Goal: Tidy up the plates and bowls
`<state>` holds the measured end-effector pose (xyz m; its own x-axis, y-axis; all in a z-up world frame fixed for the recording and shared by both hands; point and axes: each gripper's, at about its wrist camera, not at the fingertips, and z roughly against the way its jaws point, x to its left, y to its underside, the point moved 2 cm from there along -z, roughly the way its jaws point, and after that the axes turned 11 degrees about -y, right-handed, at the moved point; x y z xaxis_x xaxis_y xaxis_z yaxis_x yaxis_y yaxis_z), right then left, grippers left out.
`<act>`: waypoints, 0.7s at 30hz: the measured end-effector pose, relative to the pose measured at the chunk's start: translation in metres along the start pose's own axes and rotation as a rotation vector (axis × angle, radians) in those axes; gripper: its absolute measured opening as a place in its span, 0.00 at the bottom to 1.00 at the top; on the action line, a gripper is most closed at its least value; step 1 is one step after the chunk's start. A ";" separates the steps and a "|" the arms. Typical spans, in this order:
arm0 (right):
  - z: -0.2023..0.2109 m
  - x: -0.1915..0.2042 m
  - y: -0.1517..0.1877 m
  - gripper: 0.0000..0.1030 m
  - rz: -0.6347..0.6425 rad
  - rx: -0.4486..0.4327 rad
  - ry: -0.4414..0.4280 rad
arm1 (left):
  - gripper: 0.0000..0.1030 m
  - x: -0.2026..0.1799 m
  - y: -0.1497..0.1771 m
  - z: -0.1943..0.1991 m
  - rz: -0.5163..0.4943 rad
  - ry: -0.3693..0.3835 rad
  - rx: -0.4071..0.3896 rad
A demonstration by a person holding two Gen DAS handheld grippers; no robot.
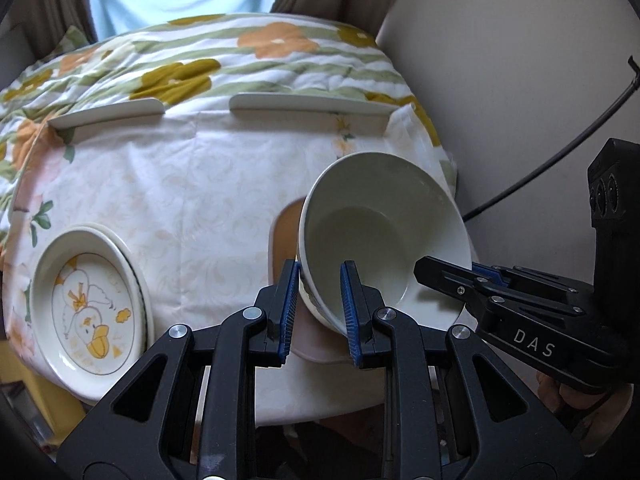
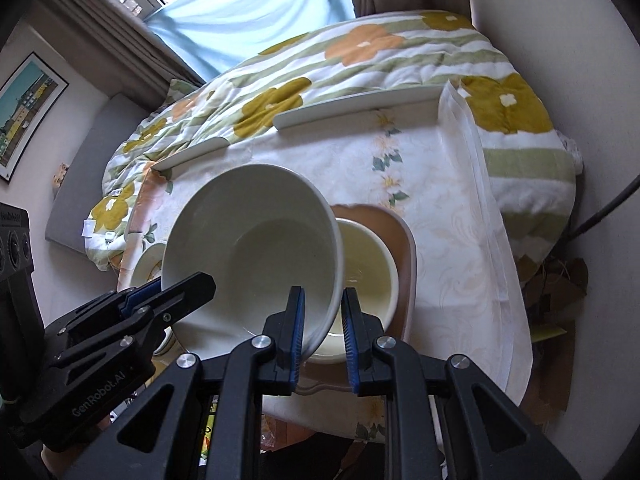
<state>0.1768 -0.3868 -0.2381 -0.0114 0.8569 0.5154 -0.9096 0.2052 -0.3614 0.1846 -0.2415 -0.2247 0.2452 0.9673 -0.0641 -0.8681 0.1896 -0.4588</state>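
A large white bowl (image 1: 384, 232) (image 2: 256, 248) hangs tilted over a brown tray (image 1: 285, 232) (image 2: 405, 240) on the cloth-covered table. My left gripper (image 1: 320, 312) (image 2: 173, 293) is shut on its near-left rim. My right gripper (image 2: 324, 332) (image 1: 454, 273) is shut on the opposite rim. In the right wrist view a smaller cream bowl (image 2: 370, 268) sits on the tray, just under and to the right of the held bowl. A plate with a duck picture (image 1: 88, 312) lies on top of another plate at the table's left edge.
Two white strips (image 1: 108, 114) (image 1: 312, 104) lie along the table's far edge, with a floral quilt (image 1: 192, 76) behind them. A wall and a black cable (image 1: 560, 152) stand close on the right. The tablecloth (image 1: 192, 200) spreads between the plates and the tray.
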 end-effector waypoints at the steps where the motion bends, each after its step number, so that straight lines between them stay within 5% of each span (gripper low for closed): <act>1: -0.002 -0.002 0.002 0.16 -0.006 0.002 0.003 | 0.18 0.000 0.001 -0.004 -0.006 -0.001 0.010; 21: -0.015 -0.025 0.016 0.16 -0.040 0.015 0.077 | 0.18 -0.025 0.005 -0.051 -0.178 -0.079 0.109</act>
<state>0.1691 -0.3978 -0.2680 0.0566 0.8823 0.4673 -0.9148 0.2333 -0.3297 0.1957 -0.2726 -0.2705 0.3675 0.9265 0.0809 -0.8570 0.3712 -0.3575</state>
